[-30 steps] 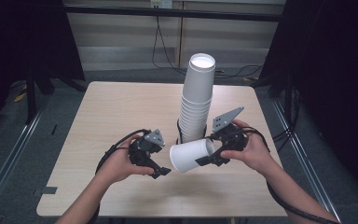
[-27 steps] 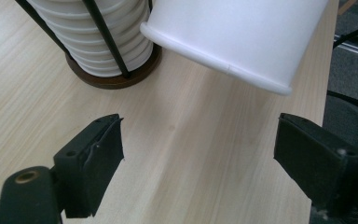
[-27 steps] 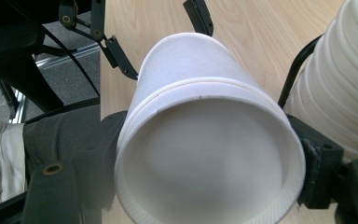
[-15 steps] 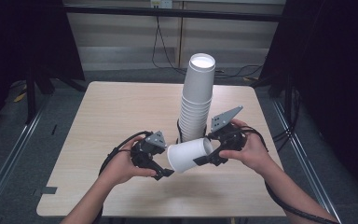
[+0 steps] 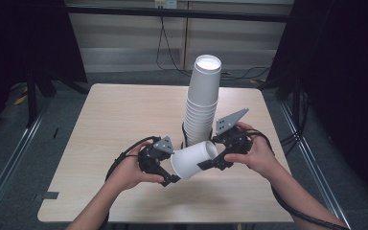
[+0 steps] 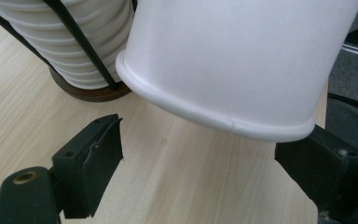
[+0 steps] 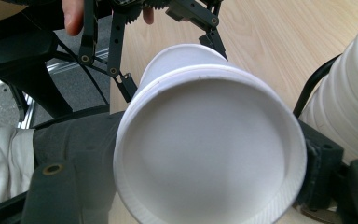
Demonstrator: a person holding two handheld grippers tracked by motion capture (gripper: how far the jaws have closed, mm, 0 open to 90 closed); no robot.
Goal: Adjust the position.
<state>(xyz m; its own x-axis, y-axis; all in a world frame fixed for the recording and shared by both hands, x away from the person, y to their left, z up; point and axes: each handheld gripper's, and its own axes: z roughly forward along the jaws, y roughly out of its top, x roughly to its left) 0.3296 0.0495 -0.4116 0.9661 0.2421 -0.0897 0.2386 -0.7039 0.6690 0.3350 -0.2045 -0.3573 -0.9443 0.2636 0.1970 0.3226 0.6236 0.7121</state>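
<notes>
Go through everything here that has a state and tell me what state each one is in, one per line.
single paper cup: on its side above the table, base end between the right jaws
cup stack: upright in its wire holder, leaning a little
left gripper: jaws apart beside the cup's rim, just been opening
right gripper: shut on the cup

Cup stack (image 5: 202, 103) blocks behind; table (image 5: 124, 115) left open
</notes>
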